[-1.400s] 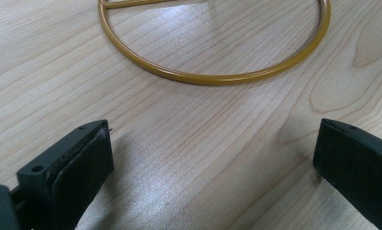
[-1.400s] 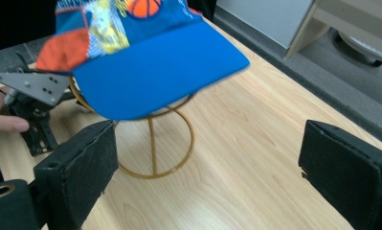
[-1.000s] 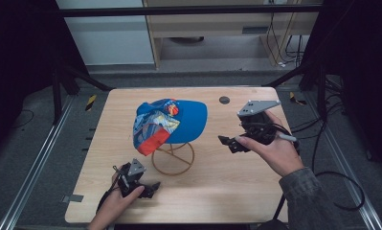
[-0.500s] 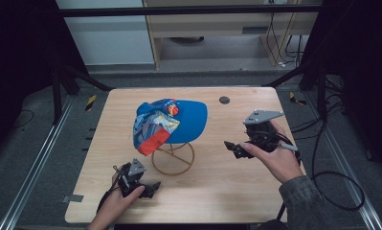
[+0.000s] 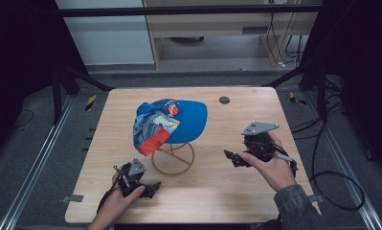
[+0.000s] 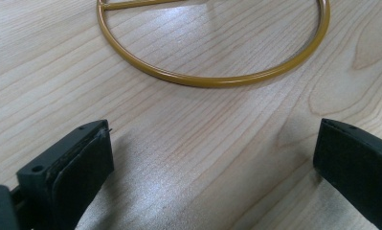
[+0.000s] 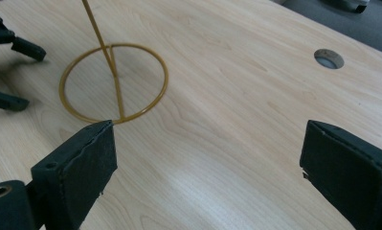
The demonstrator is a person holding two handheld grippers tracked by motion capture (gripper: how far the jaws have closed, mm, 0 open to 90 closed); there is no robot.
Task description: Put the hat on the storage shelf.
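A blue cap [image 5: 172, 122] with a red and multicoloured front panel hangs on a gold wire stand, whose ring base [image 5: 173, 158] lies flat on the wooden table [image 5: 217, 201]. My left gripper [image 5: 150, 188] rests low near the table's front edge, just left of the ring, open with bare wood between its jaws; the ring [image 6: 212, 79] lies ahead of it. My right gripper [image 5: 232, 158] hovers right of the stand, open and holding nothing. From it I see the ring [image 7: 114, 84], its upright rod and the left gripper [image 7: 11, 72] beyond.
A round dark grommet hole [image 5: 224, 100] sits near the table's far edge, also in the right gripper view as the hole [image 7: 329, 58]. Black frame bars and cables surround the table. A cabinet stands behind.
My right gripper has moved nearer and lower, away from the cap toward the table's right front. The left gripper and the cap have stayed put.
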